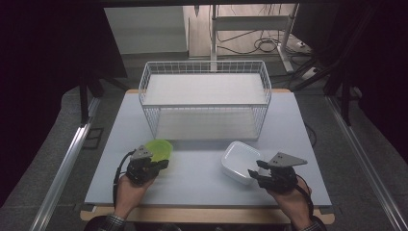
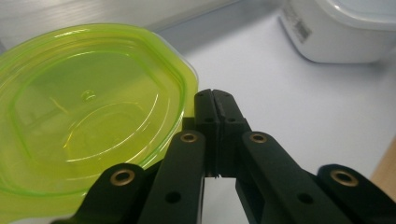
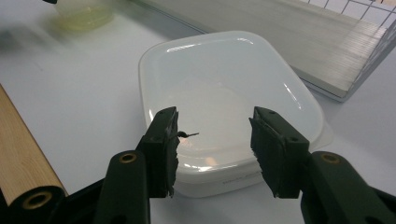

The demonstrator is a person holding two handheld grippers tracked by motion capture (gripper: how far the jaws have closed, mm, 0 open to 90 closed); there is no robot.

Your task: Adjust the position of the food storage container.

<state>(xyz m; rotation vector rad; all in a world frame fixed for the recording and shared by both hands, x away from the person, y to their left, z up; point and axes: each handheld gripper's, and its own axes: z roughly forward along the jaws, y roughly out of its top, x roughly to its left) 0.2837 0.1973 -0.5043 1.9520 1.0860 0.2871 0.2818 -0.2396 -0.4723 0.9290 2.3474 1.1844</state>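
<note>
High view shows the right gripper spread over the white lidded box near the table's front, maybe not touching yet, so squeeze gently, while the left gripper, pressed together, sits beside the green bowl.

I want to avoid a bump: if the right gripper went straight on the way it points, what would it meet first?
Probably the white lidded container: the right gripper hangs open just over its near edge.

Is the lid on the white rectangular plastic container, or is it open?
Lid on. The white rectangular plastic container shows a smooth glossy lid across its whole top, its rim overhanging the walls. The right gripper hovers open above its near edge.
</note>
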